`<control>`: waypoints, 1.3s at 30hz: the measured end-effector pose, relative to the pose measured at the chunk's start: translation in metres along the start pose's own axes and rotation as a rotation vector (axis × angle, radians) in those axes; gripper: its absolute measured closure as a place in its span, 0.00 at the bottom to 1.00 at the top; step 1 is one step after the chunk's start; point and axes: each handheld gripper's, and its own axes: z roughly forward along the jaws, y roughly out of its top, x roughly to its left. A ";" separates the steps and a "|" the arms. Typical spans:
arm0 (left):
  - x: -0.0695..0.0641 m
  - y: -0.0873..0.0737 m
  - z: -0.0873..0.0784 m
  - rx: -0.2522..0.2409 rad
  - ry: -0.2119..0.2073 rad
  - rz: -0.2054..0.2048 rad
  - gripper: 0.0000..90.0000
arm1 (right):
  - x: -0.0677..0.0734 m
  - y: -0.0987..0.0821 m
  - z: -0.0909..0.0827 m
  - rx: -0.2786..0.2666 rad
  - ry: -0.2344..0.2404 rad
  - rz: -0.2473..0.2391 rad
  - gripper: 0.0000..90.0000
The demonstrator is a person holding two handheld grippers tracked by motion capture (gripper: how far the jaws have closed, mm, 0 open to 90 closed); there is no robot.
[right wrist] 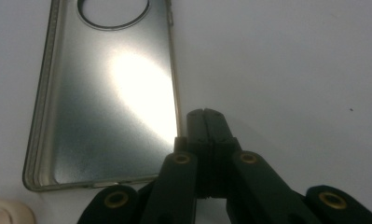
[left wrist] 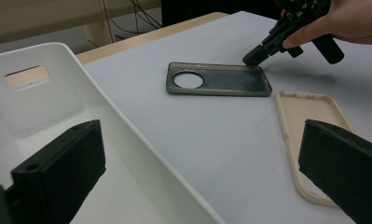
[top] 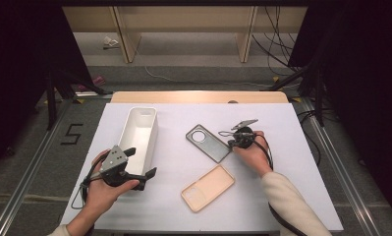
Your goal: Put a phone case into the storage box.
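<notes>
Mid-frame, right gripper (top: 231, 142) sits closed at the grey case (top: 208, 142) edge, probably to nudge it. Left gripper (top: 142, 164) waits wide open, empty, over the bin (top: 139, 132).

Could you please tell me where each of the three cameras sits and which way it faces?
High view: above the table's near edge, facing forward and down; both forearms, left gripper, right gripper.
Left gripper view: between its open jaws, across white bin toward both cases.
Right gripper view: down along its shut jaws beside the grey case.
Shared by all: grey case, beige case.
</notes>
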 end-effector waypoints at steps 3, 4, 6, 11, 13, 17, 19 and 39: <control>0.000 0.000 0.000 0.003 0.000 -0.001 0.00 | 0.006 -0.001 -0.002 0.013 0.011 -0.013 1.00; 0.000 0.000 0.000 0.002 0.001 0.000 0.00 | 0.009 0.000 -0.002 0.017 0.016 -0.018 1.00; 0.000 0.000 0.000 0.001 0.000 0.001 0.00 | 0.014 0.000 -0.002 0.027 0.031 -0.022 1.00; 0.000 0.000 0.000 0.003 -0.001 0.001 0.00 | 0.026 0.002 -0.003 0.044 0.068 -0.045 1.00; 0.000 0.000 0.000 0.002 -0.001 0.001 0.00 | 0.030 0.003 -0.002 0.047 0.072 -0.059 1.00; 0.000 0.000 0.000 0.001 -0.002 0.000 0.00 | 0.034 0.004 -0.001 0.053 0.090 -0.066 1.00; 0.000 0.000 0.000 0.001 -0.002 0.001 0.00 | 0.035 0.004 -0.001 0.053 0.099 -0.067 1.00; -0.001 0.000 0.000 0.001 -0.003 0.005 0.00 | 0.049 0.007 0.001 0.065 0.135 -0.109 1.00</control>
